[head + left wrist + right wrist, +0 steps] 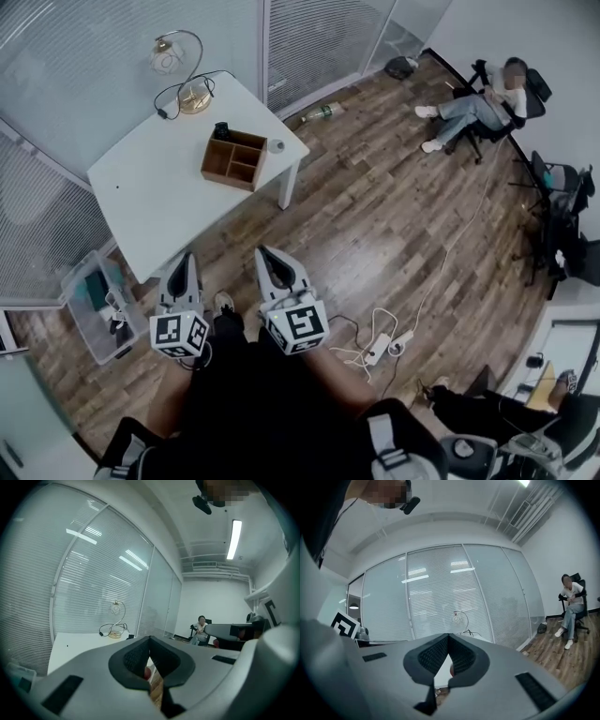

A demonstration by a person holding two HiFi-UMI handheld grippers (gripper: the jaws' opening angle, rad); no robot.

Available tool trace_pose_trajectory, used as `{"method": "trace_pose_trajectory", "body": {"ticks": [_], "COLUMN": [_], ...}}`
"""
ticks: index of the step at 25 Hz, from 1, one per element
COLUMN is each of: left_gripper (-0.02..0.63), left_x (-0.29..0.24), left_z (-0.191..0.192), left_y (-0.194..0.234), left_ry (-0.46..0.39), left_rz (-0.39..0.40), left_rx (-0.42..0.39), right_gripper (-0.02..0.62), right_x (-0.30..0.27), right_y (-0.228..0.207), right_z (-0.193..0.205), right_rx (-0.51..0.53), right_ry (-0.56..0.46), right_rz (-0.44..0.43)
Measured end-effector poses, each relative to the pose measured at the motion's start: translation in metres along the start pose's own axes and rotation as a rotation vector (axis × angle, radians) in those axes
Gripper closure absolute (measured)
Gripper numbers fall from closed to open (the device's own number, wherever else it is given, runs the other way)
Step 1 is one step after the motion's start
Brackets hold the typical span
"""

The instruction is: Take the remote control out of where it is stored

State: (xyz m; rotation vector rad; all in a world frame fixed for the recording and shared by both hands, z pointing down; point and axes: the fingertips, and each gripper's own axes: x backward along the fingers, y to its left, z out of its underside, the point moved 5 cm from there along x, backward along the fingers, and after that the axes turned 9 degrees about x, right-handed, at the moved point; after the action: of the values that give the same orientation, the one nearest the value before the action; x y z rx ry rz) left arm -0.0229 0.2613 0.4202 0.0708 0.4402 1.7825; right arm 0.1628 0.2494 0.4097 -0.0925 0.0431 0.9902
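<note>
Layout legible from the head view alone: white table (141, 202), wooden desk organizer (233, 161) near its right corner, small pale cylinder (276, 146) just beside the organizer, desk lamp (187, 80) toward the far corner. Also only there: green bottle (322, 113) lying on the wood floor beyond the table, clear plastic bin (94, 309) on the floor left of the table, white power strip (380, 349) among cords to the right of the grippers.

From the left gripper view: lamp and table top low and distant, seated person (473, 103) small at the back, long ceiling light (233, 538) overhead. From the right gripper view: lamp against blinds (440, 592), seated person at the right edge, one marker cube (345, 624) at the left edge. Organizer not clearly made out in either gripper view.

Remote control (222, 131): dark, upright, at the organizer's rear corner on the lamp side; too small for detail or for telling the exact compartment. Well apart from both sets of jaws, across the table from them.

Left gripper (185, 262): shut tip to tip, gripping nothing, held just short of the table's near edge. Right gripper (267, 255): likewise shut and empty, just beside the left, pointing toward the table.

Counted: two grippers, one table, one lamp, one organizer, one remote control, one cylinder, one bottle, one bin, one power strip, one seated person.
</note>
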Motion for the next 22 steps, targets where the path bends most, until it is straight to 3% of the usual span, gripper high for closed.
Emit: {"method": "trace_pose_trajectory", "body": {"ticks": [8,22], "left_gripper": [0.598,0.598], "left_x": [-0.011,-0.106], "left_z": [-0.001,-0.043], "left_y": [0.004,0.055], "left_ry": [0.004,0.018], "left_rz": [-0.029,0.086], "left_rx": [0.0,-0.002], "right_gripper": [0.594,0.594], "right_x": [-0.009,-0.105], "right_y": [-0.01,-0.029], "right_z": [0.002,-0.015], "right_rx": [-0.019,-0.006], "right_ry": [0.003,-0.012], "right_rz": [-0.015,0.077]}}
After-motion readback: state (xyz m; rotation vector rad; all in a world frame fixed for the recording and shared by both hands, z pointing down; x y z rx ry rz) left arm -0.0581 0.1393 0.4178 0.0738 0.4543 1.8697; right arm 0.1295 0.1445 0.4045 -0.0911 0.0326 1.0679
